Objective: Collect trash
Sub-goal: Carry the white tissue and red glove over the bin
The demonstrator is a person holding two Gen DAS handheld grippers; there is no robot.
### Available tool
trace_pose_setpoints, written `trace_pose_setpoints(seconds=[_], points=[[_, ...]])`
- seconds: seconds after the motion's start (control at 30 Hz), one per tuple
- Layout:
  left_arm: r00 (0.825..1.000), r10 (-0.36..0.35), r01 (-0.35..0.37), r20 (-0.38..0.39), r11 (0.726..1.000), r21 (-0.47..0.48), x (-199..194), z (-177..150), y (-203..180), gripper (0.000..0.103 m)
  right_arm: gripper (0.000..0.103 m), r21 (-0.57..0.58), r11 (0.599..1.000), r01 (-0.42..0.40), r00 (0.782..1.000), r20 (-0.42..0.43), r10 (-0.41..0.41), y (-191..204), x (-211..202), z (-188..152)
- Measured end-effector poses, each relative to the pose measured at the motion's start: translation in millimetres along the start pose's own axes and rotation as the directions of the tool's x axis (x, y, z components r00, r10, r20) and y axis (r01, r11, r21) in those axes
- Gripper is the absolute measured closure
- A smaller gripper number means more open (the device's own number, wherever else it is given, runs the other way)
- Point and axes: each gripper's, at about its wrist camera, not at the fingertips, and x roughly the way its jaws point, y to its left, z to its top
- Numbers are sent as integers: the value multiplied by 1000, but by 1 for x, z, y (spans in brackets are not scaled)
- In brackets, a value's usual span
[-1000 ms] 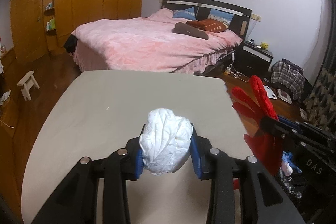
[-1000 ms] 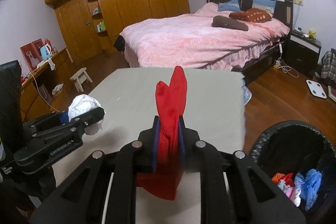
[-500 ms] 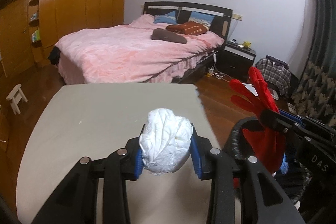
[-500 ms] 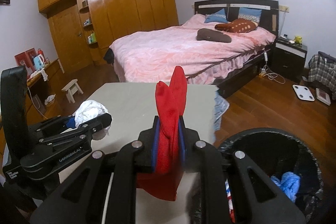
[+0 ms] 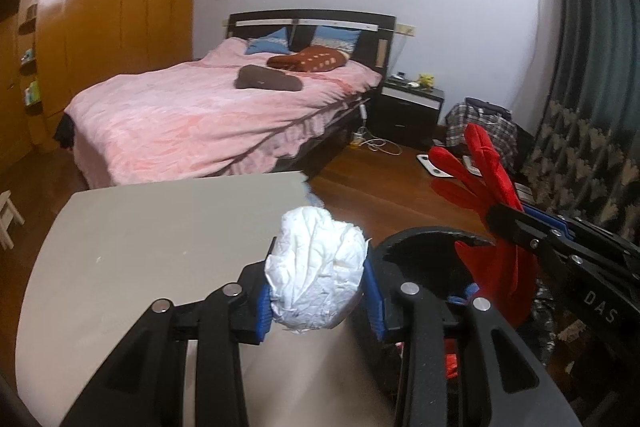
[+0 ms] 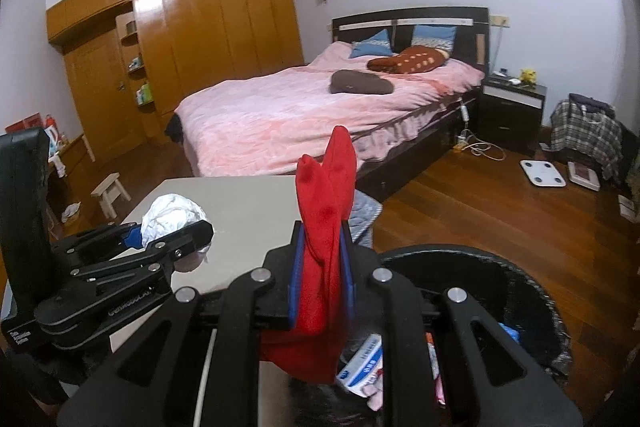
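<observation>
My left gripper point(image 5: 318, 291) is shut on a crumpled white paper ball point(image 5: 316, 271) and holds it above the right edge of the grey table point(image 5: 160, 227); the ball also shows in the right wrist view point(image 6: 172, 219). My right gripper point(image 6: 322, 267) is shut on a red glove point(image 6: 326, 227) and holds it over the near rim of the black bin point(image 6: 500, 275). The glove also shows in the left wrist view point(image 5: 480, 179), above the bin point(image 5: 424, 247). The bin holds several pieces of trash.
The grey table point(image 6: 240, 203) stands left of the bin. A pink bed point(image 6: 300, 111) lies beyond it, with a black nightstand point(image 6: 508, 107), a white scale point(image 6: 542, 173) and a plaid bag point(image 6: 584, 131) on the wooden floor. A small white stool point(image 6: 110, 193) stands at the left.
Both grippers have moved to the right with their loads, from above the table towards the bin. The bin now lies under the right gripper and beside the left one.
</observation>
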Motion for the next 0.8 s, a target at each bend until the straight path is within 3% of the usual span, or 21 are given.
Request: trace_pose_setpoints(seconds=[0.8], points=[[985, -166, 169, -36, 981, 91, 36, 5, -94, 66, 87, 87, 981, 174, 984, 12, -175, -91, -34, -16]])
